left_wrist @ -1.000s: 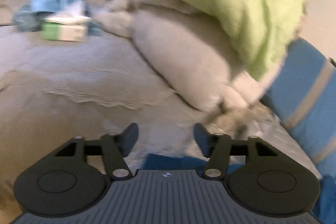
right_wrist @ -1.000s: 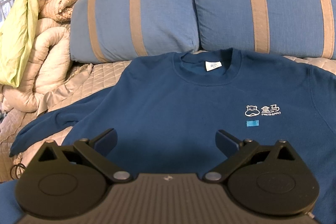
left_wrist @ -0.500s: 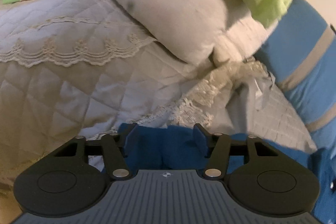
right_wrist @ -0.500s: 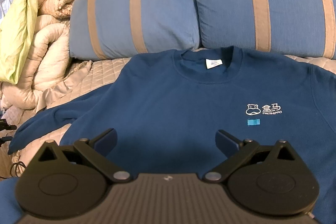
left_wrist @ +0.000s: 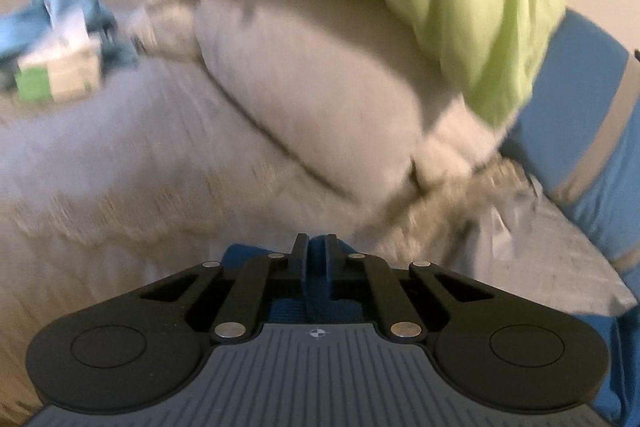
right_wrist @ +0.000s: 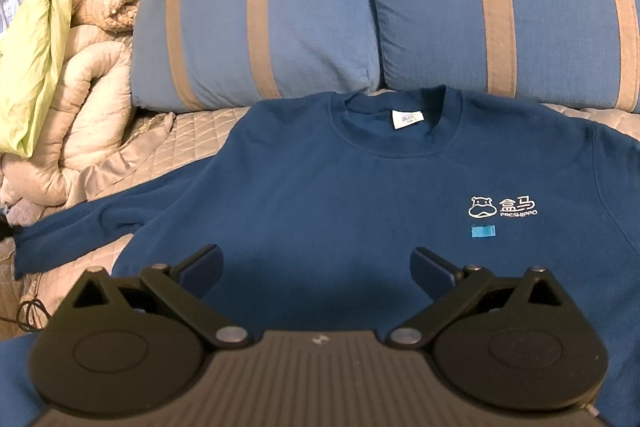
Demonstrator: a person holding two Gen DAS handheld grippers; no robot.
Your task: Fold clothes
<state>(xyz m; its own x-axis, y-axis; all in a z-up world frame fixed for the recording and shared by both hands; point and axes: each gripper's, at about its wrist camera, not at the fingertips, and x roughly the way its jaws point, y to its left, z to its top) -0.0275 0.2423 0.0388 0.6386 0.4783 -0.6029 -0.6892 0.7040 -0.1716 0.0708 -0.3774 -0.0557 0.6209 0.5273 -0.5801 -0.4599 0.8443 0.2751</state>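
A dark blue sweatshirt (right_wrist: 340,195) lies flat, front up, on the quilted bed, with a white hippo logo (right_wrist: 502,209) on its chest and its collar toward the pillows. Its left sleeve (right_wrist: 80,227) stretches toward the bed's left side. My right gripper (right_wrist: 318,265) hovers open low over the sweatshirt's lower front, nothing between its fingers. In the left wrist view, my left gripper (left_wrist: 316,255) is shut on the blue sleeve end (left_wrist: 316,291), pinched between the fingers. That view is motion-blurred.
Two blue pillows with tan stripes (right_wrist: 272,27) stand behind the sweatshirt. A heap of beige quilts with a light green blanket (right_wrist: 48,35) rises at the left, also large in the left wrist view (left_wrist: 460,7). A tissue box (left_wrist: 56,75) sits far left beside blue cloth.
My left gripper dropped onto the sleeve end, closed on it, and is now lifting and swinging with it. The right gripper stayed open and nearly still over the sweatshirt.
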